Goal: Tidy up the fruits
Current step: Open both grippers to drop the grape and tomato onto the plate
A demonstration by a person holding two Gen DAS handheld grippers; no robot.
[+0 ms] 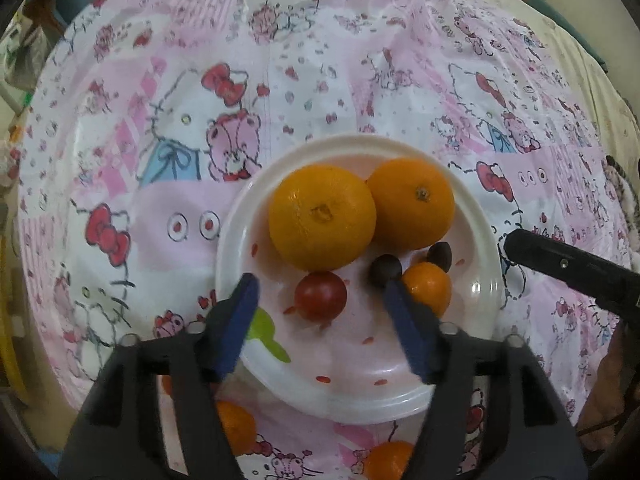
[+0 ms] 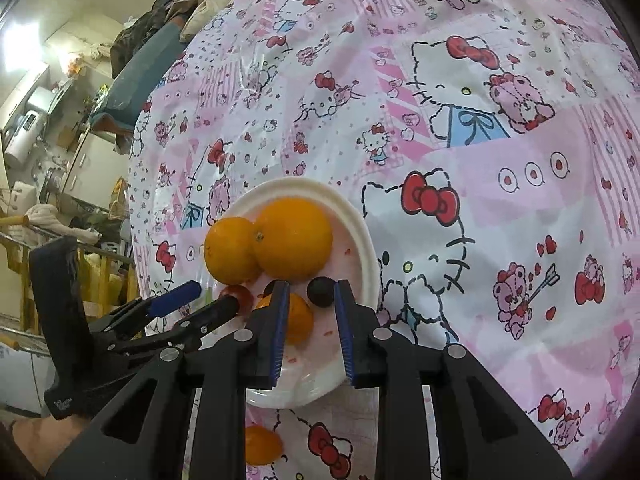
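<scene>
A white plate point(image 1: 360, 404) holds two big oranges point(image 1: 322, 216) point(image 1: 412, 204), a red cherry tomato point(image 1: 320, 296), two dark round fruits point(image 1: 386, 270) point(image 1: 440, 256) and a small orange point(image 1: 426, 286). My left gripper point(image 1: 320, 284) hangs over the plate's near side, open wide. The tomato lies on the plate between its blue pads, touching neither. My right gripper point(image 2: 312, 284) stands over the plate's other side with only a narrow gap between its pads and nothing in it. One dark fruit point(image 2: 320, 291) shows just past its tips, on the plate.
A pink cartoon-print cloth point(image 2: 500, 208) covers the round table. Two more small oranges point(image 1: 236, 426) point(image 1: 388, 460) lie on the cloth in front of the plate. The table's edge and a cluttered room point(image 2: 60, 140) are at the left in the right wrist view.
</scene>
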